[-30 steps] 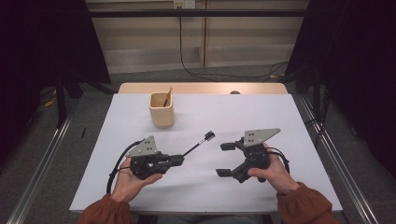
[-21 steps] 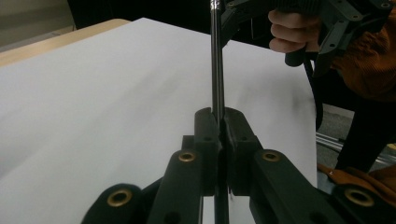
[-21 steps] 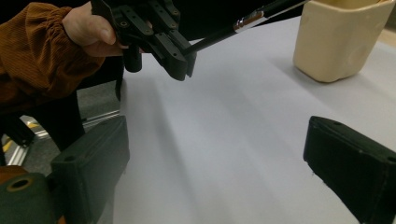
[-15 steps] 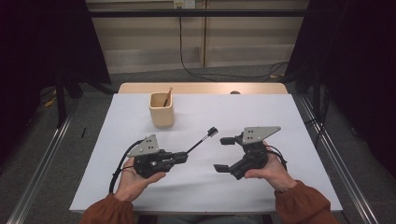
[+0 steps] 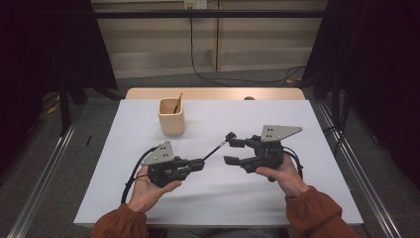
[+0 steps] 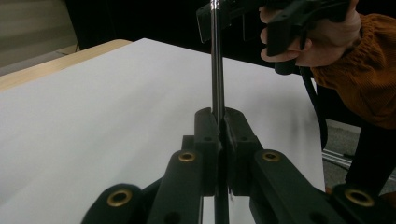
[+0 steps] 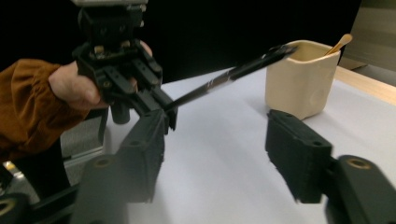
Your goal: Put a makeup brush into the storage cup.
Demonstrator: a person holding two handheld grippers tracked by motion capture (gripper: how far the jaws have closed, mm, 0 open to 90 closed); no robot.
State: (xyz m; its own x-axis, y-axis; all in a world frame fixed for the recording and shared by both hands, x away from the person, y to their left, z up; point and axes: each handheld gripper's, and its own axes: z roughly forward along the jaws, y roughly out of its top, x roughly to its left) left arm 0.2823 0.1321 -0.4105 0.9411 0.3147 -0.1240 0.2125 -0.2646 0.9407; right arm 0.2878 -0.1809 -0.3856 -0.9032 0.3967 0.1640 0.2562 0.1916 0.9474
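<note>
Since the earlier frame, the right gripper has come nearer to the tip of the black rod, and its jaws have just been closing. They stand now about half apart, with a clear gap between them. In the high view the rod's knobbed tip lies just beside the upper jaw; whether it touches that jaw cannot be told. In the right gripper view the rod runs above and beyond the jaws, not between them.

The left gripper is closed tightly on the lower end of the rod. In the left gripper view the two jaws press on the rod from both sides, and the rod rises straight up toward the right gripper and the right hand. The left hand holds its gripper low over the white table.

Farther away, near the far left part of the table, stands a beige cup with a wooden stick leaning inside it. The cup is well apart from both grippers. Between the cup and the rod the table surface is bare. Behind the table a black cable hangs down to the floor.
</note>
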